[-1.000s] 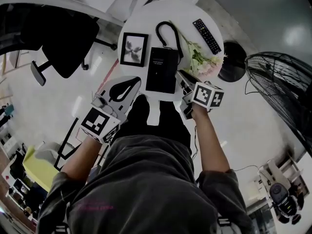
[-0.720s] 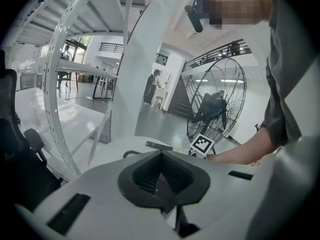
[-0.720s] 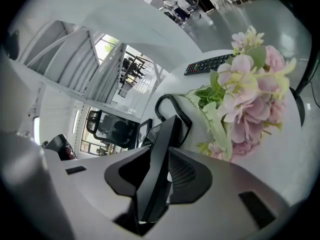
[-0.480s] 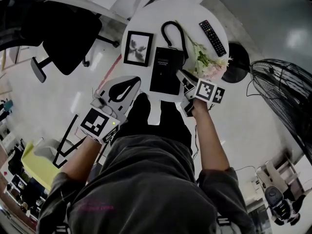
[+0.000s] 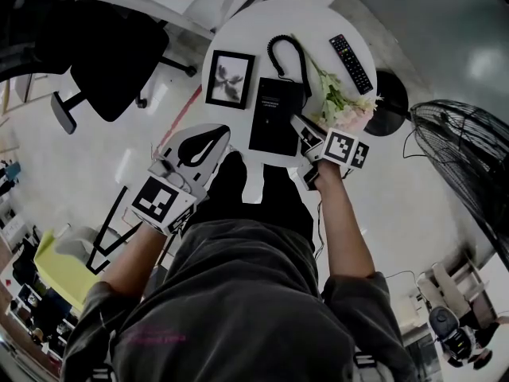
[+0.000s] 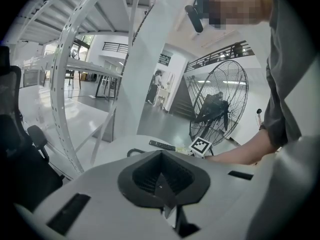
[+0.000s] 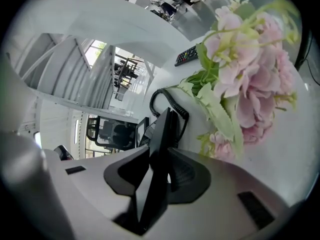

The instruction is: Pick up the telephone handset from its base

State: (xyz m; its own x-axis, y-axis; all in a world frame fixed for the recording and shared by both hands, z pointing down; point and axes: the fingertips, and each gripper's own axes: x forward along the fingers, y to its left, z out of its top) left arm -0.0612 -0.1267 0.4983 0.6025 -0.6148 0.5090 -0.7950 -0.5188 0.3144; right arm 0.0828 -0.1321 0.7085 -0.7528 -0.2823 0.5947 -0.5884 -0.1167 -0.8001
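A flat black telephone point(image 5: 274, 118) lies on the round white table point(image 5: 238, 22), its coiled cord point(image 5: 285, 54) looping away at the far side. My right gripper point(image 5: 302, 127) is at the phone's near right edge. In the right gripper view point(image 7: 159, 174) a black slab of the phone point(image 7: 160, 134) stands edge-on between the jaws, which are wide and closing; the pads do not visibly press on it. My left gripper point(image 5: 215, 134) hangs off the table's near left over the floor. In its own view the left gripper point(image 6: 162, 184) is shut with nothing in it.
A framed picture point(image 5: 230, 79) lies left of the phone. Pink flowers point(image 5: 342, 106) lie just right of my right gripper, a remote point(image 5: 351, 63) beyond them. A black office chair point(image 5: 111, 62) stands to the left, a large floor fan point(image 5: 469, 165) to the right.
My right gripper has edged in against the phone's near right edge. The left gripper has stayed where it was.
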